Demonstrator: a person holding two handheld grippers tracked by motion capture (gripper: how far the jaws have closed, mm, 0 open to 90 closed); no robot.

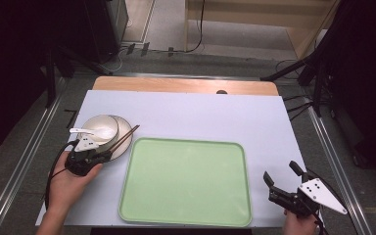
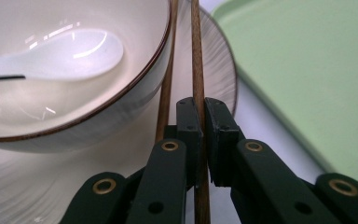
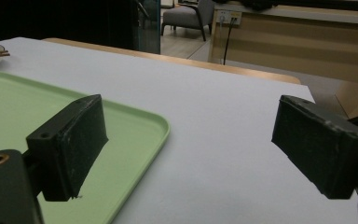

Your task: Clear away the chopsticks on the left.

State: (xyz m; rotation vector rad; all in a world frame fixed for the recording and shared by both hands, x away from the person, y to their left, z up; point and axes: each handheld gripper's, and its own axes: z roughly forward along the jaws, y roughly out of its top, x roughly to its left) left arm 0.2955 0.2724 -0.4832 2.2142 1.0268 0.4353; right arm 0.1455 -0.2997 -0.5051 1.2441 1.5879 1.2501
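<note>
My left gripper pinches one slim brown chopstick beside the bowl at frame left, tray central; my right gripper gapes wide.

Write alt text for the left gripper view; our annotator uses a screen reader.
The left gripper, its two black jaws closed, pinches one of two brown chopsticks lying on a white plate. Left of them on that plate stands a white bowl with a brown rim, holding a white ceramic spoon. A pale green tray lies to the right.

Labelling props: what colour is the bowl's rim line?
Dark brown line on the white ceramic bowl; clearest in the left gripper view.
</note>
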